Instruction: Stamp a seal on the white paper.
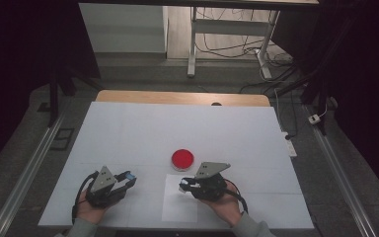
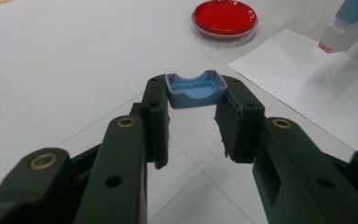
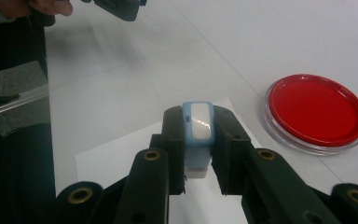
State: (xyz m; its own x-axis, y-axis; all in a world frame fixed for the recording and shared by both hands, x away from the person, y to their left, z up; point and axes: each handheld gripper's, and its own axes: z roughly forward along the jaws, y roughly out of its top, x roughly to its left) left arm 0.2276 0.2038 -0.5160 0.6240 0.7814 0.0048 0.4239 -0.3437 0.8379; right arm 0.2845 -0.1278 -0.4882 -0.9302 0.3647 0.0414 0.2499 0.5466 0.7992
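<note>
Currently the right gripper (image 3: pixel 199 149) is clamping a blue-and-white stamp (image 3: pixel 198 135) between its jaws, holding it above the white paper sheet (image 1: pixel 177 207) near the table's (image 1: pixel 128 128) front edge. The left gripper (image 2: pixel 193 100) is pinching the stamp's blue cap (image 2: pixel 196 88) at its jaw tips, held off to the left, well apart from the sheet. A red ink dish (image 1: pixel 183 158) is sitting just beyond the sheet. Judgement: the stamping step is in hand. To do it well, the person should be keeping the stamp face level with the paper, lowering straight, pressing evenly, and keeping the cap clear of the dish.
</note>
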